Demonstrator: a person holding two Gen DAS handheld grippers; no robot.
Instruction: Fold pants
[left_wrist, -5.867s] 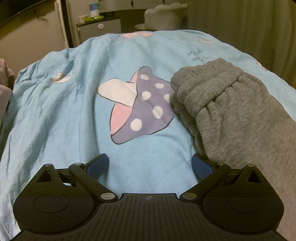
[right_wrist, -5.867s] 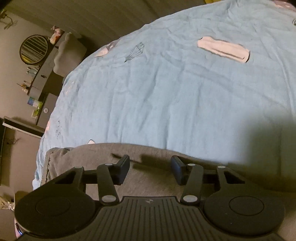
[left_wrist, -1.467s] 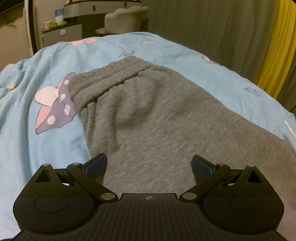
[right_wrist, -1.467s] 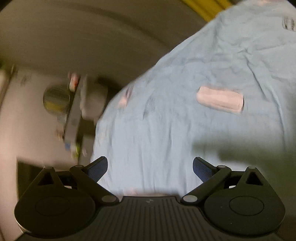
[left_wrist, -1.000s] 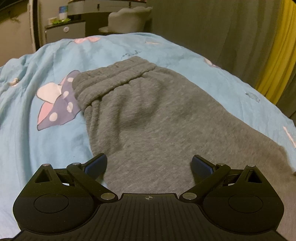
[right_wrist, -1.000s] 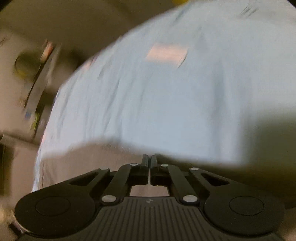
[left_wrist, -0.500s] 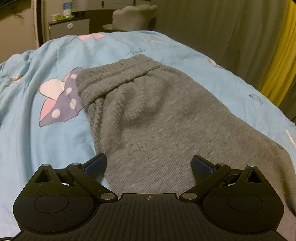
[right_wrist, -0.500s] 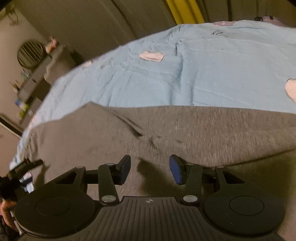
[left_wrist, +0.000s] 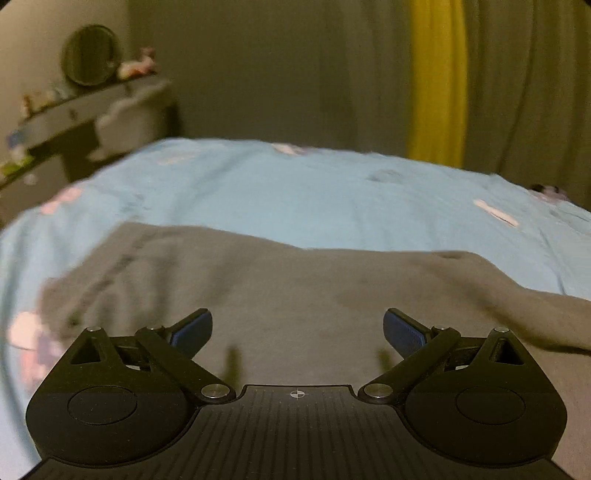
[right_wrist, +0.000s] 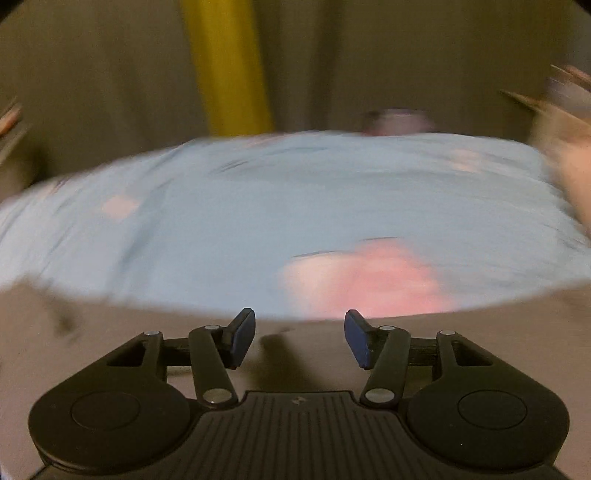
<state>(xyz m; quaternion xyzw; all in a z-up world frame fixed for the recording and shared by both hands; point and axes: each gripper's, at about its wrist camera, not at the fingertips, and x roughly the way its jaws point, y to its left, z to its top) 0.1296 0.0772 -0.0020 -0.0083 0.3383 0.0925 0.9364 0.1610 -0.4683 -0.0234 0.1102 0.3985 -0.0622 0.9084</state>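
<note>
Grey knit pants (left_wrist: 295, 288) lie flat on the light blue bedsheet (left_wrist: 314, 195), filling the lower half of the left wrist view. My left gripper (left_wrist: 297, 332) hovers over them with its blue-padded jaws wide open and nothing between them. In the blurred right wrist view the pants (right_wrist: 110, 325) run as a grey band along the near edge. My right gripper (right_wrist: 299, 338) hangs just above that cloth; its jaws are opening and hold nothing.
The sheet (right_wrist: 295, 206) carries pink prints (right_wrist: 369, 284). Olive curtains with a yellow strip (left_wrist: 436, 81) hang behind the bed. A shelf with a round mirror (left_wrist: 92, 55) and small items stands at the far left. A blurred shape sits at the right edge of the right wrist view.
Both views have swung sideways across the bed and blurred. The right gripper's jaws went from shut to partly open and now stand wider. The left jaws stayed wide open.
</note>
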